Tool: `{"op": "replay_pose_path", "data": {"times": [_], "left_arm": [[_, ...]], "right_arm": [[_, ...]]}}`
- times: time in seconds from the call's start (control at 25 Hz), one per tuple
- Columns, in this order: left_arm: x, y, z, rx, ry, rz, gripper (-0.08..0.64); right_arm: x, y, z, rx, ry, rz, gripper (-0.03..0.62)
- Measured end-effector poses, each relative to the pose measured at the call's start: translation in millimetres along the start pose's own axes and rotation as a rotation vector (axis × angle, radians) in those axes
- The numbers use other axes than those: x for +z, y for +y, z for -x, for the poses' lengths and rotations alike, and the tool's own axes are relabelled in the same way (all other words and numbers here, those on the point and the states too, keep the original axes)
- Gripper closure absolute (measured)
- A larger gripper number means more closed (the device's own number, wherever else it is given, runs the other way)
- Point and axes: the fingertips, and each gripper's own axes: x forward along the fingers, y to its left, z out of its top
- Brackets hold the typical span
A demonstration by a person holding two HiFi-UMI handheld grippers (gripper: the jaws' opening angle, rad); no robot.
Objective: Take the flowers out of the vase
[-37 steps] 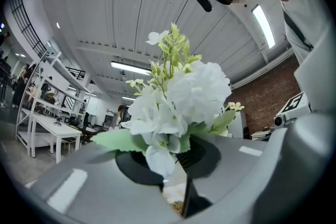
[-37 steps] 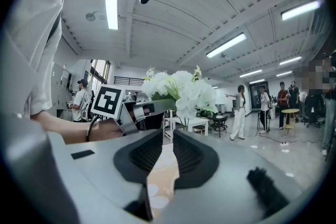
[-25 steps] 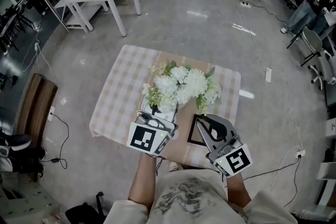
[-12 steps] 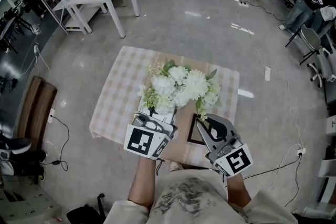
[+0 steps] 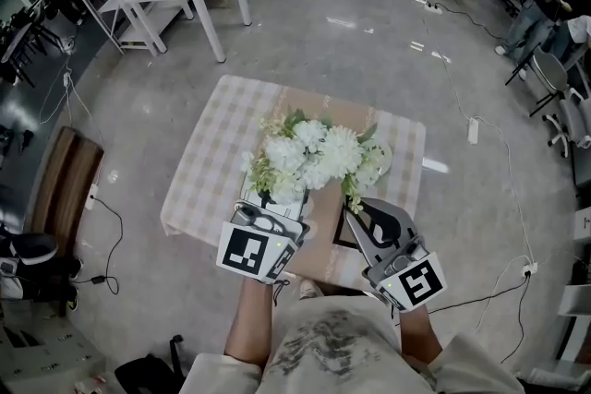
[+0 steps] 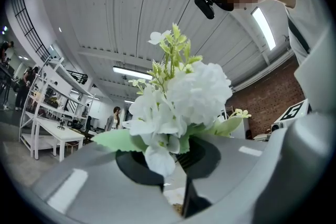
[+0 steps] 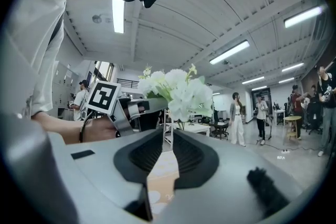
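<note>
Centrally on the cloth-covered counter (image 5: 205, 163) we find the bunch of white flowers (image 5: 319, 157). We place the left gripper (image 5: 269, 208) at the near-left foot of the bunch, its jaws almost together. In the left gripper view the blooms appear to rise straight out of the slit between them, so we judge that it pinches the stems. We place the right gripper (image 5: 356, 206) just beside the bunch on its near-right, over a dark square frame (image 5: 338, 237). Its jaws likewise stand at a narrow slit, with nothing between them. The coming move turns on one relation: the stems run upright, and the left gripper meets them roughly level from the side and is the nearer of the two. We therefore expect the lift to go straight up along that axis. We cannot see the vase, which the blooms cover from above. Petals and leaves mask the stems themselves, and a pale upright shape below the bunch in the right gripper view is too unclear to name.
</note>
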Motion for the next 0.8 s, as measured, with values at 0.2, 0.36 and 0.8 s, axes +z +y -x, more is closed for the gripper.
{"op": "replay_pose_path", "data": {"times": [0.2, 0.36, 0.8], "left_arm": [[1.1, 1.6, 14.1, 0.025, 0.010, 0.013, 0.497], [-0.6, 2.3, 26.5, 0.044, 0.020, 0.025, 0.497], [-11.4, 9.0, 66.5, 0.092, 0.059, 0.048, 0.497]], "right_arm": [[5.0, 9.0, 1.7, 0.013, -0.007, 0.008, 0.523], [8.0, 18.5, 3.3, 0.028, -0.011, 0.014, 0.525], [14.4, 47.5, 2.8, 0.076, -0.017, 0.024, 0.541]]}}
